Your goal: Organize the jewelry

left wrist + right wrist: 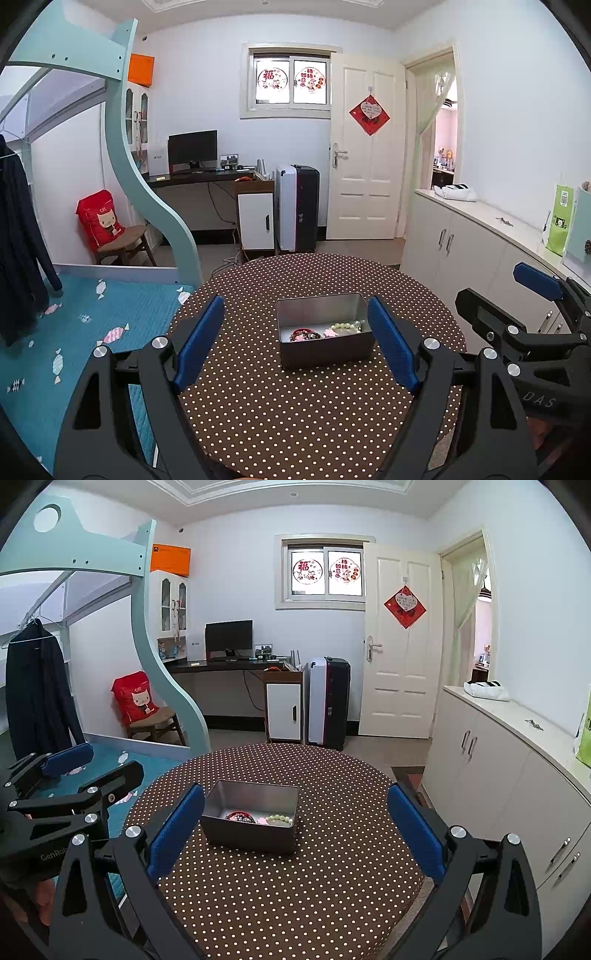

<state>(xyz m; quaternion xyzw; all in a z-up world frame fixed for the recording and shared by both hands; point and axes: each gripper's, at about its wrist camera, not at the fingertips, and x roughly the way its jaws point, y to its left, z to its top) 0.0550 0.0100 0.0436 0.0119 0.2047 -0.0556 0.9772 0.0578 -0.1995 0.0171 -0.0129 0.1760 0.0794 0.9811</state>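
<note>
A grey metal tin (325, 352) stands on a round table with a brown polka-dot cloth (295, 413). Inside it lie a pale green bead bracelet (345, 326), a dark red bracelet (304, 335) and a small pink piece (330, 333). My left gripper (295, 301) is open and empty, its blue pads flanking the tin from the near side without touching it. My right gripper (295, 788) is open and empty too, with the tin (247, 840) just beyond its left pad. Each gripper shows in the other's view: the right gripper (506, 291) and the left gripper (99, 764).
A bed with a teal blanket (110, 317) lies left of the table, under a pale green loft frame (147, 206). A white cabinet (517, 760) runs along the right wall. Beyond the table are a desk with a monitor (192, 147), a suitcase (299, 206) and a white door (365, 147).
</note>
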